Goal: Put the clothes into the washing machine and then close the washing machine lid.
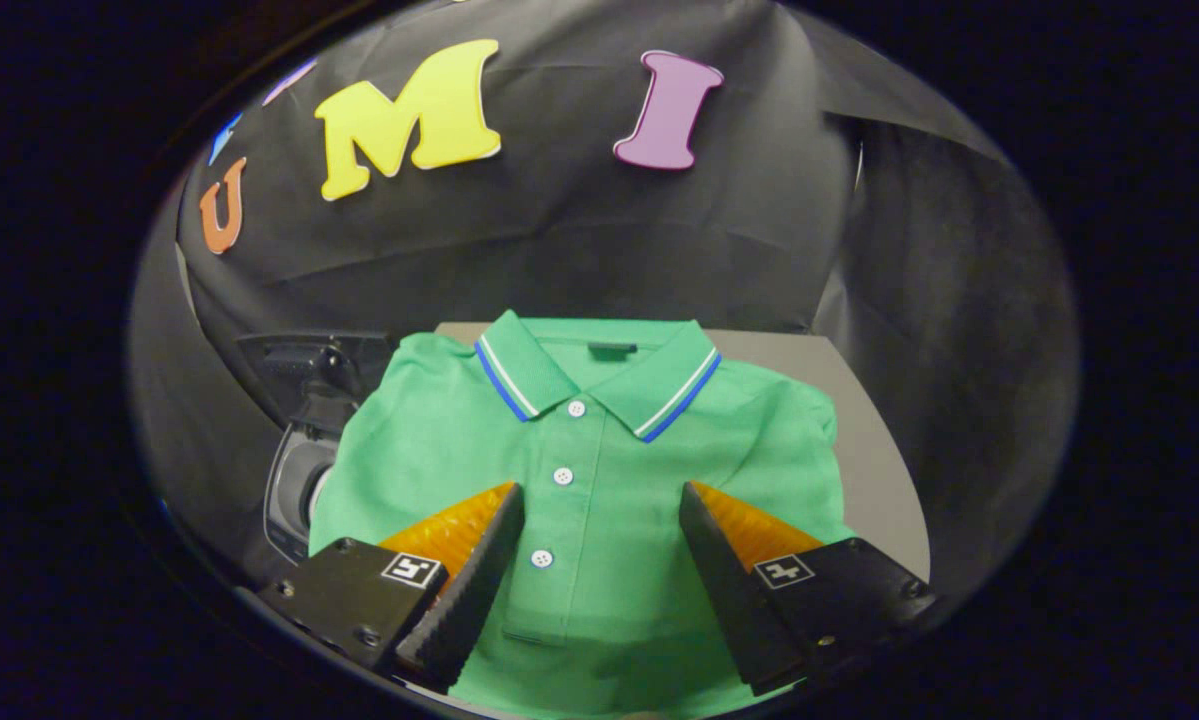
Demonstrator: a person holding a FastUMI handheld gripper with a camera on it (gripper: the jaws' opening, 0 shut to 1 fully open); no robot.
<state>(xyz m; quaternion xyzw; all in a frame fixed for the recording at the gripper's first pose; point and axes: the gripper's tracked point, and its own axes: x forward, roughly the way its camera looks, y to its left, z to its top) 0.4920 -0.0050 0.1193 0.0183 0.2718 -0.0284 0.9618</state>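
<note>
A green polo shirt (599, 470) with a blue-and-white striped collar lies folded flat on a grey table (869, 440), collar away from me. My gripper (601, 495) hovers over the shirt's button placket, open, with the placket showing between the two fingers. Neither finger presses the cloth that I can tell. To the left of the shirt, lower than the table, stands the washing machine (294, 480) with its lid (309, 365) raised; the shirt and my left finger hide much of it.
The black cloth wall closes off the space behind the table and on both sides. A strip of bare grey table shows to the right of the shirt.
</note>
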